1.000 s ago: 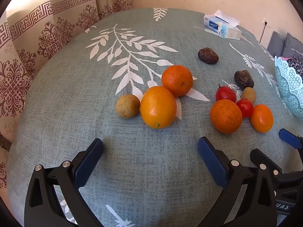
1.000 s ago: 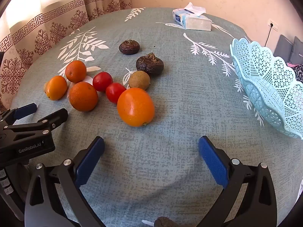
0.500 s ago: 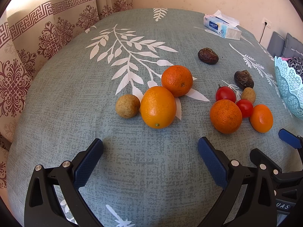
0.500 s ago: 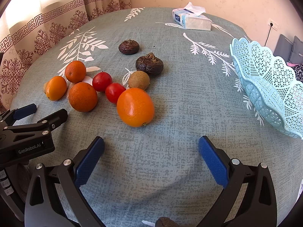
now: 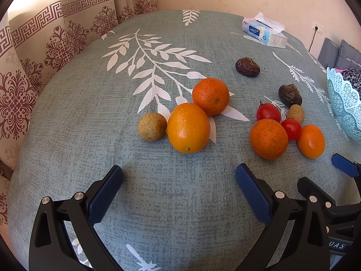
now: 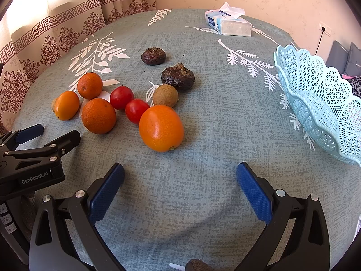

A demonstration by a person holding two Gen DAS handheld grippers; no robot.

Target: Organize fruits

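Patterned curtains (image 5: pixel 56 45) hang behind the table (image 5: pixel 90 117), its grey-green cloth printed with white leaves. Both the left gripper (image 5: pixel 179 178) and right gripper (image 6: pixel 180 176) hover low with fingers spread wide, holding nothing. Oranges (image 6: pixel 161 127), tomatoes (image 6: pixel 136 110) and dark fruits (image 6: pixel 178 75) cluster at ten o'clock from the right gripper; a blue basket (image 6: pixel 315 103) sits at two o'clock, well apart.
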